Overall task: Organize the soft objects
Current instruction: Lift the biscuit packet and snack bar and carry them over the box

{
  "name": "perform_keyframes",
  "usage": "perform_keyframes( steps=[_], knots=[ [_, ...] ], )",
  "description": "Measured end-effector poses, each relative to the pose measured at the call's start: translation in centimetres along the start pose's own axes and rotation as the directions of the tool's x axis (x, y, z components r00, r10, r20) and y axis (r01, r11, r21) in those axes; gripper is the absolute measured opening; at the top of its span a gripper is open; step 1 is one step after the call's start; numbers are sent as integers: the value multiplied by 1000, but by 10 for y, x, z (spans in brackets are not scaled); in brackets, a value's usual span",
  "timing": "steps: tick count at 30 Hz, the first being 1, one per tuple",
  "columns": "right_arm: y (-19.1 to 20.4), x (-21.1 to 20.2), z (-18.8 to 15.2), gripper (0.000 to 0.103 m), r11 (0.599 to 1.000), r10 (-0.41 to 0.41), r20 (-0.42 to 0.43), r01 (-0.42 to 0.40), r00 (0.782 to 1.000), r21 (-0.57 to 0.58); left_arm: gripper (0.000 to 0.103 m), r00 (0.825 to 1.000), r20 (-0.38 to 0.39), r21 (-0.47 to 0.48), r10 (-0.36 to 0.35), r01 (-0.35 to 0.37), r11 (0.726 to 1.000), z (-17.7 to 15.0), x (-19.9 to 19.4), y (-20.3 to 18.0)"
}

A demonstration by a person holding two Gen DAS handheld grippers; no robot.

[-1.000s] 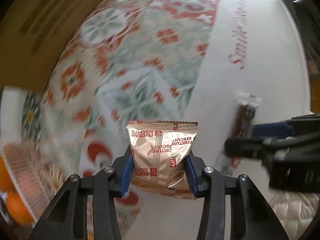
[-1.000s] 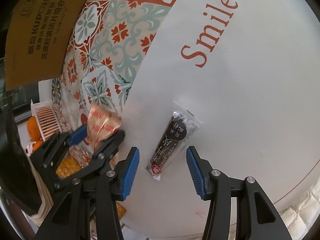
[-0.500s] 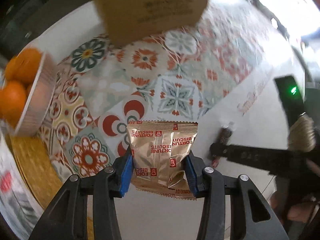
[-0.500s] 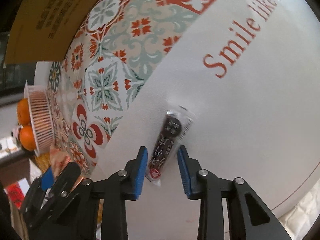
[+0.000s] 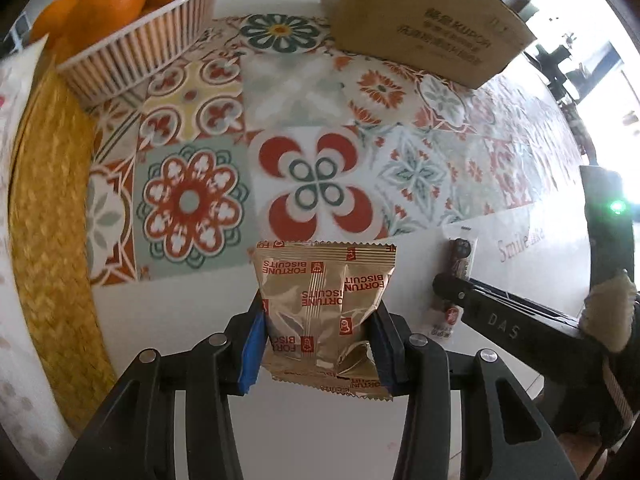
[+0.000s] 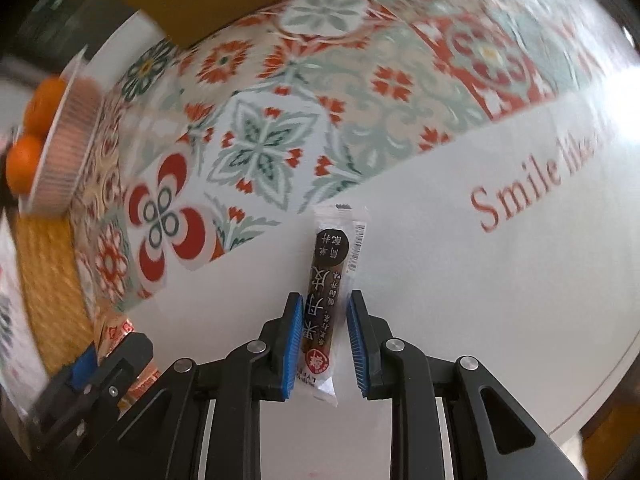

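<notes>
My left gripper (image 5: 318, 344) is shut on a gold Fortune Biscuits packet (image 5: 324, 296) and holds it above the white table. A long dark snack stick in a clear wrapper (image 6: 326, 292) lies on the table. My right gripper (image 6: 322, 344) straddles the stick's near end, its blue pads close on both sides with a thin gap still showing on the right. The stick (image 5: 456, 276) and the right gripper's finger (image 5: 492, 316) also show at the right of the left wrist view. The left gripper appears at the lower left of the right wrist view (image 6: 92, 364).
A patterned tile mat (image 5: 320, 160) covers the table's middle. A ribbed bowl of oranges (image 5: 136, 36) stands far left, a cardboard box (image 5: 424, 16) at the back, and a woven yellow mat (image 5: 48, 240) at the left. The table's edge (image 6: 592, 404) curves at the right.
My right gripper's jaws have narrowed around the snack stick. My left gripper has swung left with the biscuit packet, bringing the orange bowl and box into view.
</notes>
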State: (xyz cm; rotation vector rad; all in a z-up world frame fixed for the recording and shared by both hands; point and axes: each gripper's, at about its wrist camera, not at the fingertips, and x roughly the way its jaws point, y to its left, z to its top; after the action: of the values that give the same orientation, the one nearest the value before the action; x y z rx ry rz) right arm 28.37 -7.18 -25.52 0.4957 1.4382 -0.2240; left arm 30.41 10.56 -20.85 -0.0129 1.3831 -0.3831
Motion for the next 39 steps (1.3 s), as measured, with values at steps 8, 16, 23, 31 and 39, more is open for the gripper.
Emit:
perform_keyframes(
  steps=[8, 16, 23, 31, 39],
  knots=[
    [-6, -2, -5, 20, 990, 75, 7, -74, 997, -123, 45, 999, 22, 25, 46, -46, 999, -5, 5, -15],
    [-24, -38, -3, 20, 968, 148, 78, -128, 986, -217, 45, 996, 70, 14, 46, -47, 999, -8, -1, -42],
    [-36, -69, 8, 20, 957, 191, 141, -152, 971, -249, 45, 988, 145, -1, 57, -58, 998, 1, -21, -63],
    [-48, -106, 23, 20, 941, 242, 214, -175, 947, -289, 45, 964, 256, -20, 78, -75, 997, 17, -54, -86],
    [-50, -146, 44, 20, 922, 297, 305, -190, 905, -336, 45, 933, 352, -20, 68, -66, 998, 40, -87, -111]
  ],
)
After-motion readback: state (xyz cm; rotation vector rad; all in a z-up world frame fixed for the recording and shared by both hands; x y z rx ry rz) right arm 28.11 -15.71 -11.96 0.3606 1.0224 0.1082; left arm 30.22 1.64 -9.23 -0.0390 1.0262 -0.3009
